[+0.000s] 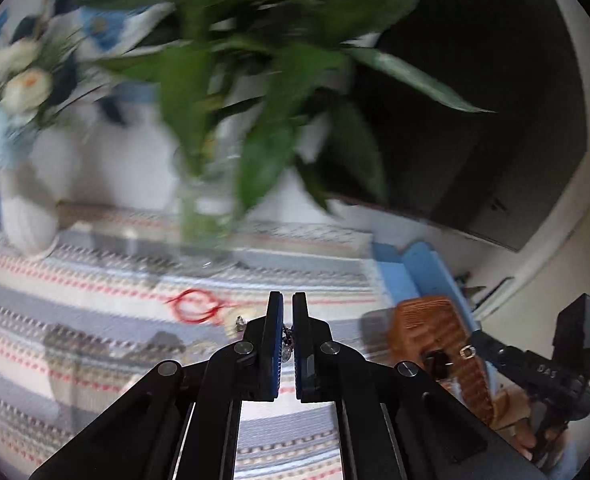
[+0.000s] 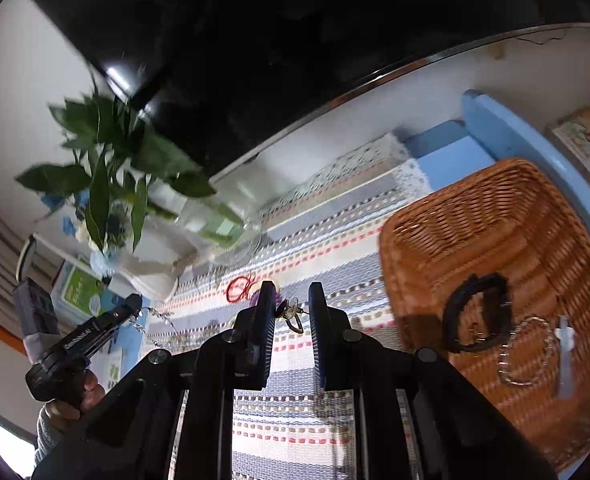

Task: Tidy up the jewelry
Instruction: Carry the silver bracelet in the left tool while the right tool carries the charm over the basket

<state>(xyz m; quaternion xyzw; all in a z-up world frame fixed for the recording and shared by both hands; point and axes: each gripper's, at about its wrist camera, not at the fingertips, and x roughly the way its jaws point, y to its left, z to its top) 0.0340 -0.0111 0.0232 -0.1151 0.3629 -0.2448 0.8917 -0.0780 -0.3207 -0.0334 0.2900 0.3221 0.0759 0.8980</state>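
Note:
My left gripper [image 1: 287, 312] is shut on a thin silver chain [image 1: 287, 340]; in the right wrist view the left gripper [image 2: 135, 302] holds that chain [image 2: 155, 326] dangling above the striped cloth. My right gripper [image 2: 291, 300] is open above the cloth, with a small ring-shaped trinket [image 2: 293, 316] lying between its fingers. A red string bracelet [image 1: 193, 306] [image 2: 239, 288] lies on the cloth. The wicker basket [image 2: 475, 208] [image 1: 427, 320] at right holds a black bracelet [image 2: 477, 312], a silver chain bracelet [image 2: 529, 350] and a pale clip [image 2: 565, 350].
A glass vase with green leaves [image 1: 207, 216] [image 2: 215, 224] stands at the back of the striped cloth [image 1: 95, 280]. A white vase with flowers [image 1: 27, 216] is at far left. A blue table edge [image 2: 515, 128] runs behind the basket. A dark screen [image 2: 255, 60] is behind.

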